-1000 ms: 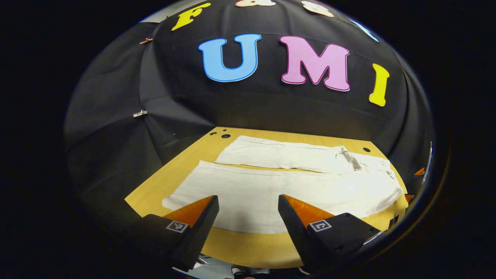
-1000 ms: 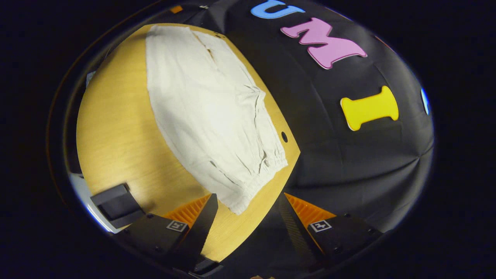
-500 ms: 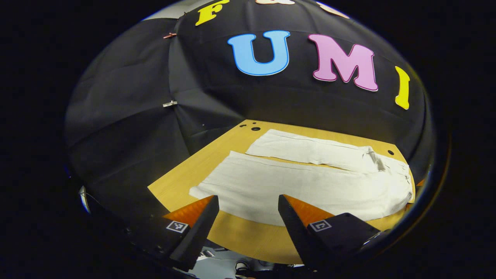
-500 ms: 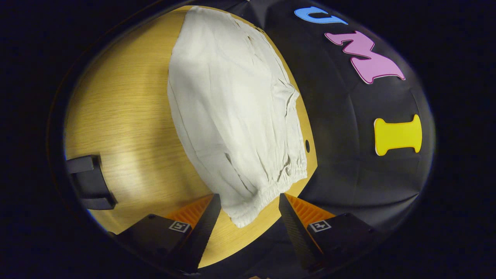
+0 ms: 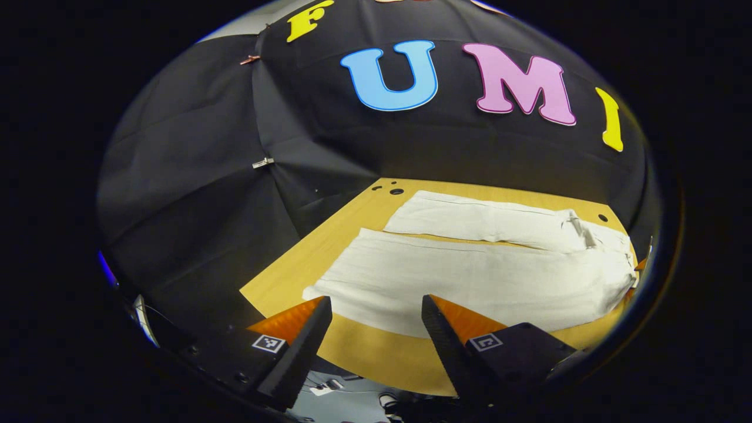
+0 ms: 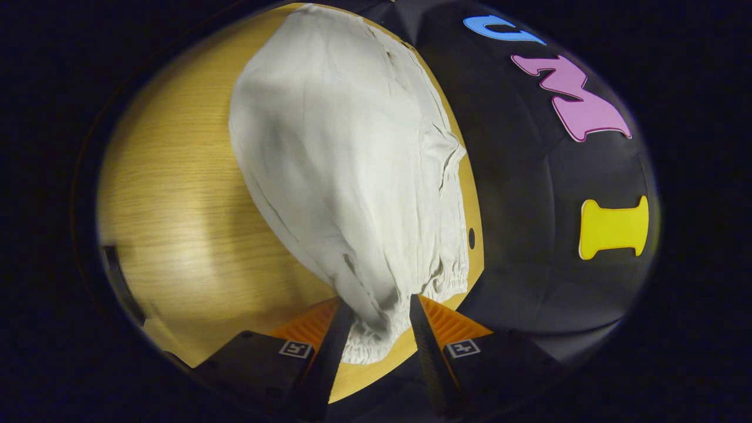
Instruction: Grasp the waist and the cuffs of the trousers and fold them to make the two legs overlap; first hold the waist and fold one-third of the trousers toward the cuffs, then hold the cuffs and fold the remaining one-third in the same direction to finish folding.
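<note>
White trousers (image 5: 470,276) lie flat on the wooden table (image 5: 376,358), legs side by side, cuffs to the left and waist (image 5: 611,258) to the right in the left gripper view. My left gripper (image 5: 376,305) hovers open just off the near leg's cuff (image 5: 323,289), holding nothing. In the right gripper view the trousers (image 6: 341,164) stretch away from me. My right gripper (image 6: 380,302) has its jaws drawn in on the near corner of the elastic waist (image 6: 376,329). The cloth bunches between the fingers.
The table (image 6: 176,205) ends just behind both grippers, and the black cloth wall stands close along its far and side edges. Small holes (image 5: 396,191) mark the table's corners. Bare wood lies left of the trousers in the right gripper view.
The right gripper moved forward onto the waist corner and its jaws narrowed on the cloth. The left gripper drifted slightly back and left, staying open.
</note>
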Demonstrator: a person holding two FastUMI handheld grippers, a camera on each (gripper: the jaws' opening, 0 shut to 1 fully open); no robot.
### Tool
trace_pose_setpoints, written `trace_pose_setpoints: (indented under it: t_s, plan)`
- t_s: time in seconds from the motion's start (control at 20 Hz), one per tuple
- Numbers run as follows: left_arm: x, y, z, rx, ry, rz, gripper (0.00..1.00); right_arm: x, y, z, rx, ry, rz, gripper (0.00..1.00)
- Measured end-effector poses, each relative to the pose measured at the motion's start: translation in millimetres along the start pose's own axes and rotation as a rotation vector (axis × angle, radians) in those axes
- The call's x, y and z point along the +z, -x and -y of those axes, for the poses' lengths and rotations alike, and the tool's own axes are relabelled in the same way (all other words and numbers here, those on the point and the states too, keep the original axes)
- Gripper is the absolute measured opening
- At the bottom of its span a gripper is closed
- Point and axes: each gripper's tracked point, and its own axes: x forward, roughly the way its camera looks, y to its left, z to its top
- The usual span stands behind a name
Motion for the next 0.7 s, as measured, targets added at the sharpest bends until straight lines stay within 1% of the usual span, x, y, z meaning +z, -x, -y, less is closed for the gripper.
trace_pose_setpoints:
  t_s: [0.1,0.15,0.2,0.25,0.3,0.35,0.4,0.5,0.55,0.65,0.7]
  plan:
    - [0,-4,-5,0.007,-0.008,-0.004,0.98,-1,-1,-11,0.037,0.025,-0.016,0.46]
    - [-2,-6,-9,0.01,-0.005,-0.015,0.98,0,-1,-14,0.045,0.044,-0.025,0.26]
    - [-6,-9,-12,0.014,0.0,-0.028,0.98,2,-4,-15,0.05,0.063,-0.027,0.17]
    - [-11,-12,-14,0.012,0.001,-0.043,0.97,0,0,-14,0.045,0.074,-0.038,0.14]
    - [-15,-15,-16,0.005,-0.012,-0.053,0.98,-1,-3,-15,0.052,0.068,-0.045,0.14]
    - [-19,-20,-20,-0.001,-0.04,-0.06,0.98,-3,-7,-16,0.068,0.048,-0.057,0.1]
    - [-22,-26,-24,-0.01,-0.085,-0.063,0.98,0,0,-15,0.093,0.026,-0.063,0.1]
    - [-27,-41,-35,-0.046,-0.204,-0.059,0.98,-2,-6,-18,0.167,-0.009,-0.079,0.06]
    - [-29,-48,-40,-0.071,-0.275,-0.061,0.98,-2,-4,-18,0.205,-0.021,-0.09,0.06]
    - [-36,-60,-54,-0.116,-0.444,-0.063,0.98,-1,0,-18,0.266,-0.045,-0.115,0.05]
    - [-39,-66,-63,-0.13,-0.54,-0.06,0.98,0,-2,-17,0.279,-0.049,-0.124,0.05]
